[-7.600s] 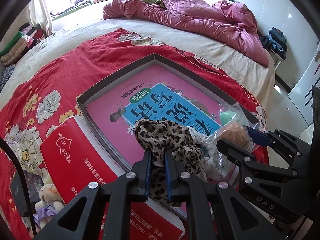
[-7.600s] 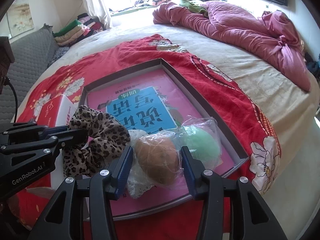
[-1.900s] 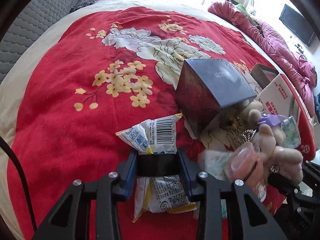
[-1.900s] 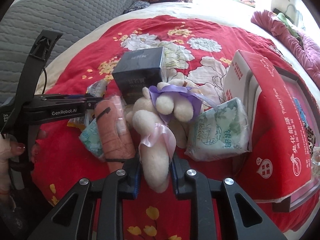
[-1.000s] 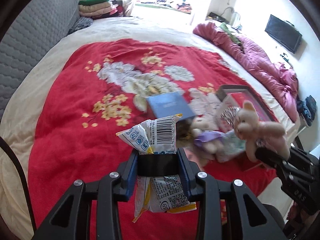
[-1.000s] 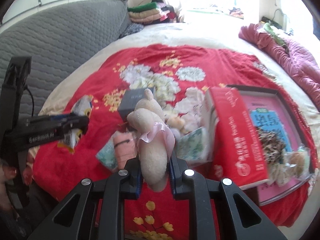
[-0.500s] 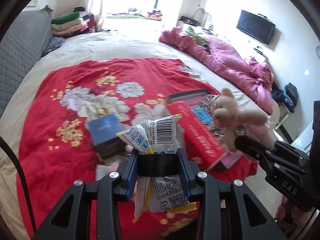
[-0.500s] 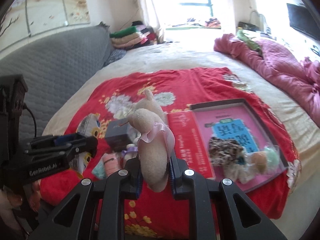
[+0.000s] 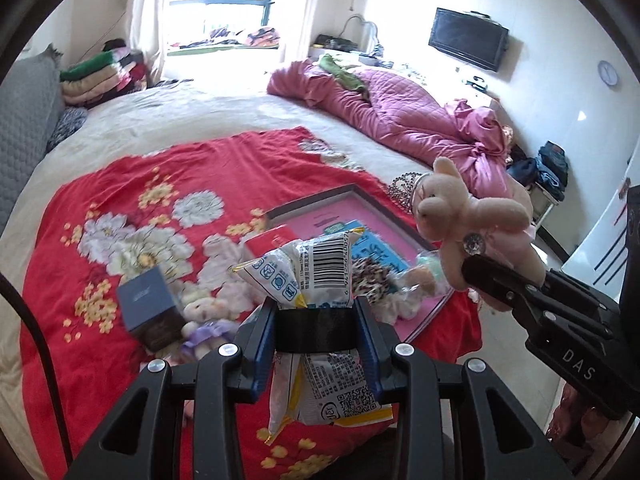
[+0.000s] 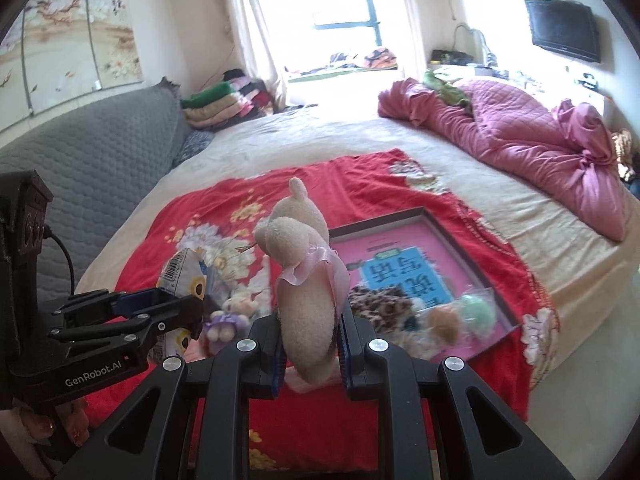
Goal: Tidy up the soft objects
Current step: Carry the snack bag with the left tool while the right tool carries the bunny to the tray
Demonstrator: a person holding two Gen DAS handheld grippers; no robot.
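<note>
My left gripper (image 9: 316, 320) is shut on a white and yellow plastic packet (image 9: 312, 272) with a barcode, held high above the bed. My right gripper (image 10: 310, 344) is shut on a cream plush bear in a pink dress (image 10: 304, 272), also held high; the bear shows in the left wrist view (image 9: 460, 216). Below lies a shallow pink-lined tray (image 10: 456, 232) holding a leopard scrunchie (image 10: 380, 300) and bagged sponges (image 10: 460, 316). A small bear with a purple bow (image 10: 226, 320) lies on the red blanket.
A dark blue box (image 9: 150, 308) and a red box (image 9: 272, 240) sit on the red floral blanket (image 9: 120, 208). A crumpled pink quilt (image 10: 540, 140) lies at the bed's far right. A grey headboard (image 10: 80, 148) stands at the left.
Both grippers have risen higher and pulled back from the bed with the packet and the bear. The view has swung toward the tray side.
</note>
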